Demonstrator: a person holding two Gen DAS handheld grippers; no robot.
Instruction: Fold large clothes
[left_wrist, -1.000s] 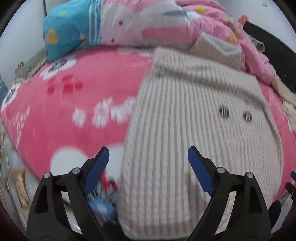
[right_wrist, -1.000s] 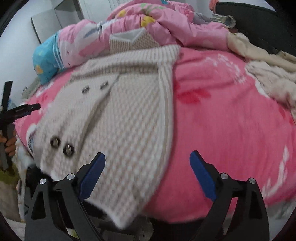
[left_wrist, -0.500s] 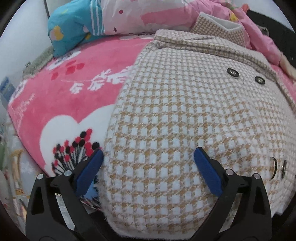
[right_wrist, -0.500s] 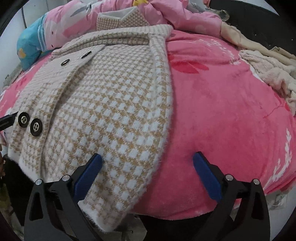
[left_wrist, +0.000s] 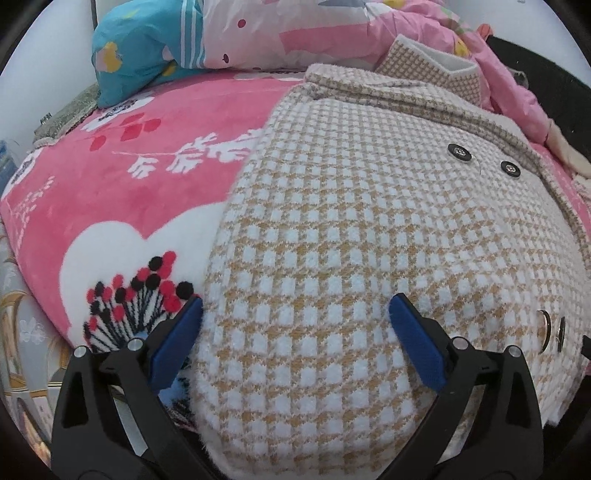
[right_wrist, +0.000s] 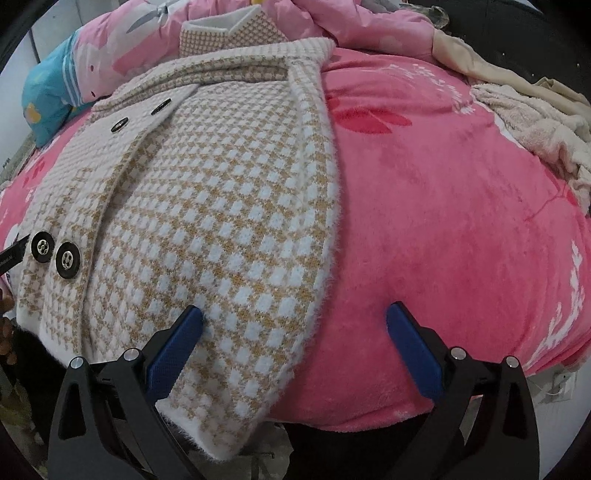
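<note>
a: where are the tools?
b: left tool (left_wrist: 295, 314) spread wide over the houndstooth coat's (left_wrist: 369, 240) hem, holding nothing. right tool (right_wrist: 294, 317) just as wide, the coat (right_wrist: 207, 221) edge running between its blue pads.
a: beyond them?
b: the coat lies flat on the pink blanket (right_wrist: 443, 206), black buttons (right_wrist: 55, 254) ahead-left, a quilt (left_wrist: 295, 33) farthest.
</note>
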